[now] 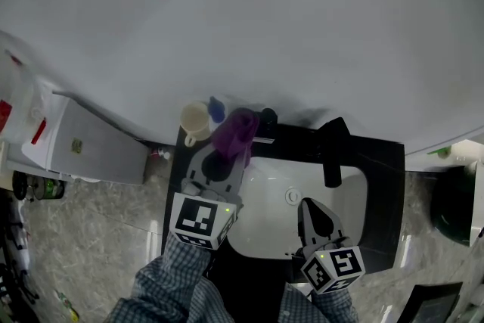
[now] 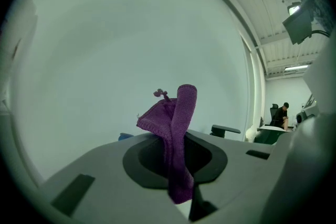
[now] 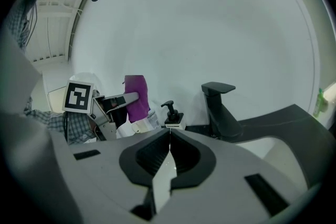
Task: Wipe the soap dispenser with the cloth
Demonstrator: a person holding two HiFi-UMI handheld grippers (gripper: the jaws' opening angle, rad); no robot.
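Note:
My left gripper (image 1: 221, 163) is shut on a purple cloth (image 1: 236, 134), which bunches up above the jaw tips (image 2: 176, 123). It is held over the back left corner of the sink, just left of the soap dispenser (image 1: 268, 118). The dispenser has a black pump and stands beside the black tap; in the right gripper view the soap dispenser (image 3: 172, 115) shows apart from the cloth (image 3: 136, 96). My right gripper (image 1: 308, 206) hangs over the white basin, shut with nothing between its jaws (image 3: 169, 131).
A black tap (image 1: 333, 151) rises at the back of the white basin (image 1: 261, 227), which is set in a black counter (image 1: 382, 185). A cream cup (image 1: 195, 119) and a blue item (image 1: 217, 110) stand behind the cloth. A white appliance (image 1: 91, 144) is at the left.

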